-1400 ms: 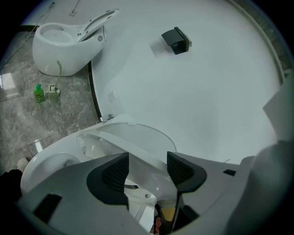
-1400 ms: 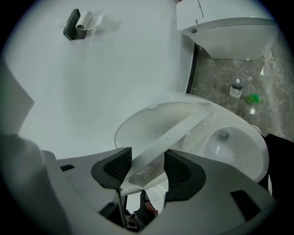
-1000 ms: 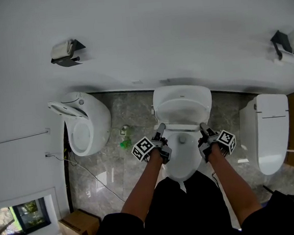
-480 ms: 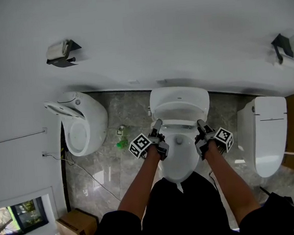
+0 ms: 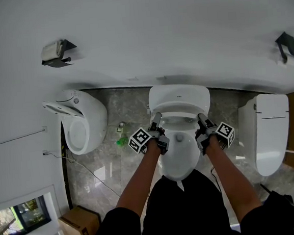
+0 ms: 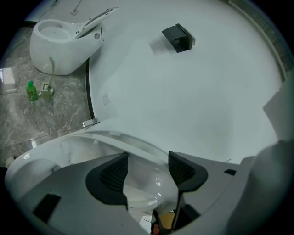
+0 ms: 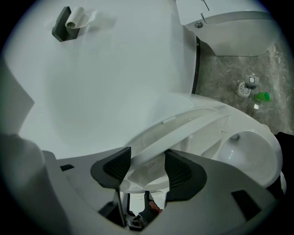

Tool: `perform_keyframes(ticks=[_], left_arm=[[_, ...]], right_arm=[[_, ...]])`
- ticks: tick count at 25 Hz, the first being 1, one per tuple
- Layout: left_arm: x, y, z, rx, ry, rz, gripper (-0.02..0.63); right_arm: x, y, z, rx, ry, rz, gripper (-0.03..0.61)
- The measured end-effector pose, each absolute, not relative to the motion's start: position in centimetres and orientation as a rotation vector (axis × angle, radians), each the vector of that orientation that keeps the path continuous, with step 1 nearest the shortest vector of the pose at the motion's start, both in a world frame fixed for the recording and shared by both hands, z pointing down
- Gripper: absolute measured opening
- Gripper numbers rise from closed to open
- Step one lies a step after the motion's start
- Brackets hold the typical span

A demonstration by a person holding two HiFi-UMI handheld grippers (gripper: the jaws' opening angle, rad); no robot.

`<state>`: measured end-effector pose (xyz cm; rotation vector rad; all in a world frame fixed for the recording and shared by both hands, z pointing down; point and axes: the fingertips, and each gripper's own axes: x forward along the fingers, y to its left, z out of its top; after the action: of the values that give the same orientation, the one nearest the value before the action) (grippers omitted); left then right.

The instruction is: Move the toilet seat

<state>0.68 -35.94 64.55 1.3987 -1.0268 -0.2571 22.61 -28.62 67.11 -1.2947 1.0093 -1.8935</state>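
Observation:
A white toilet stands against the wall between my arms, its lid upright. The toilet seat is lifted steeply, close to the lid. My left gripper holds the seat's left side. In the left gripper view the rim fills the gap between the pads of the left gripper. My right gripper grips the seat's right side. In the right gripper view the seat's edge runs between the pads of the right gripper and touches them.
A second white toilet sits to the left and a third to the right. A green bottle stands on the grey floor. Paper holders hang on the wall. A cardboard box is at lower left.
Both grippers have moved toward the wall with the seat, which now stands steeper and nearer the lid.

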Motion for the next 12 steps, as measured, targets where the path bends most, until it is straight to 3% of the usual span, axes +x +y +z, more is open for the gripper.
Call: perform_keyframes(ticks=[12], left_arm=[[1.3, -38.2, 65.2, 1.391, -1.02, -0.275, 0.279]], right_arm=[[23.2, -30.8, 67.6, -1.253, 1.046, -1.875, 0.242]])
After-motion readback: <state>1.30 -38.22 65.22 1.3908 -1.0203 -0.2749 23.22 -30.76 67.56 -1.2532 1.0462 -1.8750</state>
